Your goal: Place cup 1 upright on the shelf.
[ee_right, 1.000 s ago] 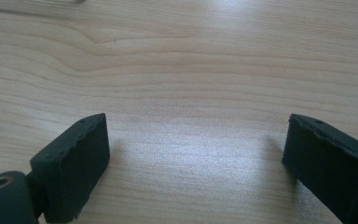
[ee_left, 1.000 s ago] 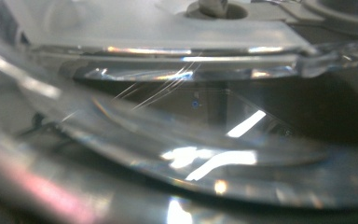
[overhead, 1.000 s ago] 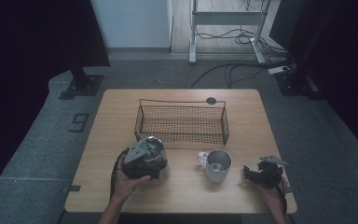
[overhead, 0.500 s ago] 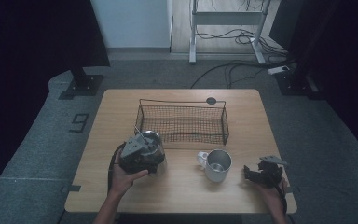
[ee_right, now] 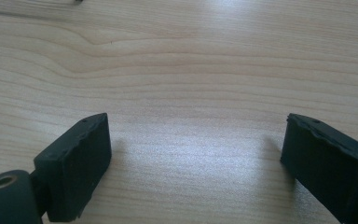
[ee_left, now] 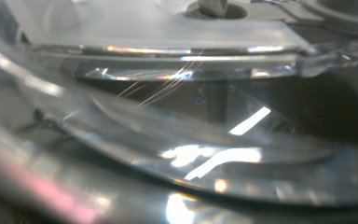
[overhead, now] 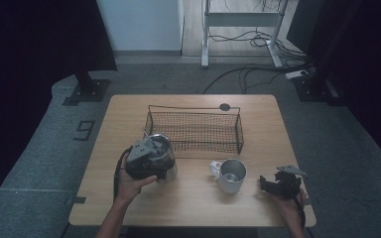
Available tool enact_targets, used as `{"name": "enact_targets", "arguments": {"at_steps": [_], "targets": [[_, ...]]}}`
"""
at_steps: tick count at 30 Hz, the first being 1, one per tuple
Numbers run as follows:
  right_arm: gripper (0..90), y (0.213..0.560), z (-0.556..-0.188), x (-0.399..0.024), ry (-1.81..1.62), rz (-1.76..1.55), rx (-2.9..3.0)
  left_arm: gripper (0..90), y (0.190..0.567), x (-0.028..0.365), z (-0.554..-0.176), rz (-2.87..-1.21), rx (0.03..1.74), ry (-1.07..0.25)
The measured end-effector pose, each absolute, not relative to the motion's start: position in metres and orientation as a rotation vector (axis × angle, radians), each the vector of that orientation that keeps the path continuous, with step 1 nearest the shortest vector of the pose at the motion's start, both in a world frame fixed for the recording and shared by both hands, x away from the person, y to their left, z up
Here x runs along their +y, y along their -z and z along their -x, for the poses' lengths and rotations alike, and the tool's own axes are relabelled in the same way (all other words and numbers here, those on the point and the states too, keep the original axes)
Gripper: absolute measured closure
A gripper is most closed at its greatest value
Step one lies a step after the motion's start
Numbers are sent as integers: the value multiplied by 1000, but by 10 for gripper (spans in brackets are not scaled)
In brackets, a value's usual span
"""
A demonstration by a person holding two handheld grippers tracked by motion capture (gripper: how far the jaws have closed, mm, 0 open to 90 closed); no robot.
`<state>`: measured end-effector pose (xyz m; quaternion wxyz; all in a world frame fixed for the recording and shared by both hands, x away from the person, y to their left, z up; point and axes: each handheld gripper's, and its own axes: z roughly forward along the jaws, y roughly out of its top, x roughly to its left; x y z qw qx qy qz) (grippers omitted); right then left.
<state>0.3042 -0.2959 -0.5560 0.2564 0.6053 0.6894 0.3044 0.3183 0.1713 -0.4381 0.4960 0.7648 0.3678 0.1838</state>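
Now the left gripper [overhead: 155,159] holds the glass jar [overhead: 159,148] tight and has lifted it a bit toward the wire basket [overhead: 194,130]. The right gripper [ee_right: 193,163] has been closing its jaws on nothing, resting on the table [overhead: 188,203] beside the steel mug [overhead: 231,174].

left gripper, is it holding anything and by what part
The left gripper seems to hold a clear glass pot with a lid near its rim, though the exact hold is hidden. The right gripper is open, holding nothing.
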Motion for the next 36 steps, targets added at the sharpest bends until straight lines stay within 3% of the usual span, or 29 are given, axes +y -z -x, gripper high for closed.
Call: {"name": "enact_targets", "arguments": {"at_steps": [36], "targets": [[88,556,-304,-296,-827,-1644,1865,40,425,169,-342,-1844,900,-447]]}}
